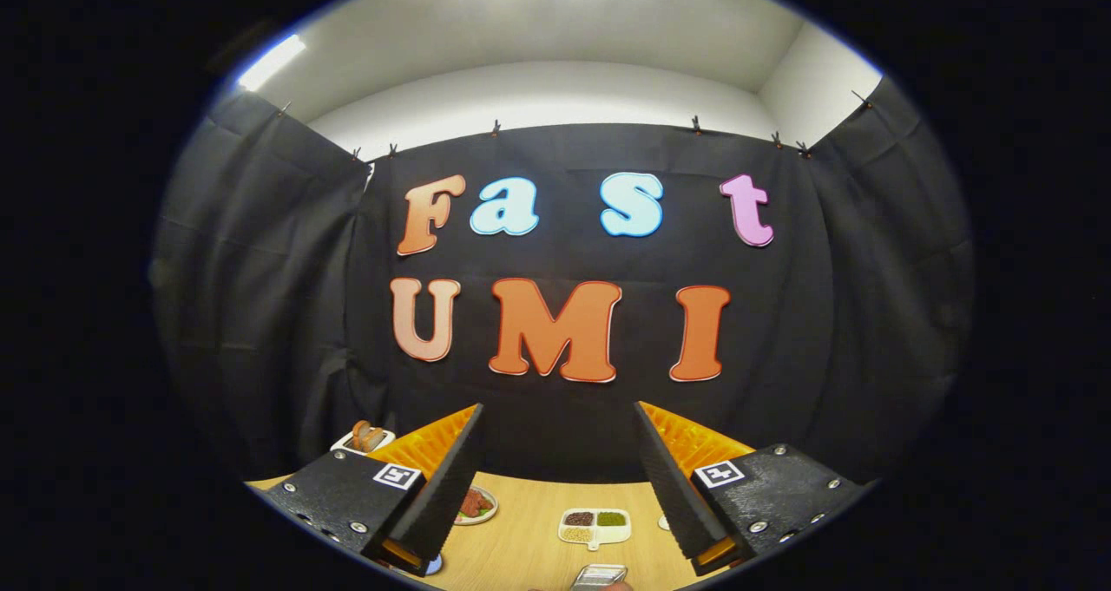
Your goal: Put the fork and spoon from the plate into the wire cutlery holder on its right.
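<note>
My gripper point(558, 419) is held high and level, its two fingers spread wide apart with nothing between them. They point at the booth's black cloth wall rather than down at the table. A metallic object point(599, 575), possibly the top of the wire cutlery holder, peeks up between the fingers, close below me; I cannot tell for sure what it is.
A wooden table point(529, 530) lies below. On it are a white divided dish of grains point(595, 526) between the fingers, a plate with reddish food point(476, 504) by the left finger, and a white tray holding bread point(365, 437) at the far left.
</note>
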Motion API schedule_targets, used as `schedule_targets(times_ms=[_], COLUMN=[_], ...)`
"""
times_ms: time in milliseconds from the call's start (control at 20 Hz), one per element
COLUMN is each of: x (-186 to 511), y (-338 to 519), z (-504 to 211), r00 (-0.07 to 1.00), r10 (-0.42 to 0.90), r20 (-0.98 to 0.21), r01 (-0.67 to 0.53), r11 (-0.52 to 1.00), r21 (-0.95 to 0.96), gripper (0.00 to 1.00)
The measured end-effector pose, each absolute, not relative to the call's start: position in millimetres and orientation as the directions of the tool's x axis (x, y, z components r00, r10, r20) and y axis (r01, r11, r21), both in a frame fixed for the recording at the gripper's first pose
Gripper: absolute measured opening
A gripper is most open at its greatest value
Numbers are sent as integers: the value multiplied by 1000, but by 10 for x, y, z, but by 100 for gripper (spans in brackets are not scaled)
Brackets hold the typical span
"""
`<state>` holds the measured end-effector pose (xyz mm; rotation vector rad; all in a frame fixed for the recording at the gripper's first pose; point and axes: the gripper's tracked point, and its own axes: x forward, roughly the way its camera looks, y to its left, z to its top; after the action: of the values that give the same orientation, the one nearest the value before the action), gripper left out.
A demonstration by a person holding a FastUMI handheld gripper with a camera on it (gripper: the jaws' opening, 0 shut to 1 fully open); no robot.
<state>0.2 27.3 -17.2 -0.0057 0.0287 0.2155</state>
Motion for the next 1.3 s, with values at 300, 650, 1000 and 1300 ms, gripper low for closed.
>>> schedule_targets(times_ms=[300, 650, 1000, 1300], x=[-49, -392, -901, -1311], y=[1146, 2104, 2414, 2533], z=[-1074, -2580, -3821, -4451], r00=[890, 641, 348, 117], r10=[365, 393, 260, 169], r20=[-272, -660, -901, -979], r01=[-366, -406, -317, -252], r11=[929, 903, 937, 958], r21=[49, 143, 148, 136], gripper=[99, 99, 96, 75])
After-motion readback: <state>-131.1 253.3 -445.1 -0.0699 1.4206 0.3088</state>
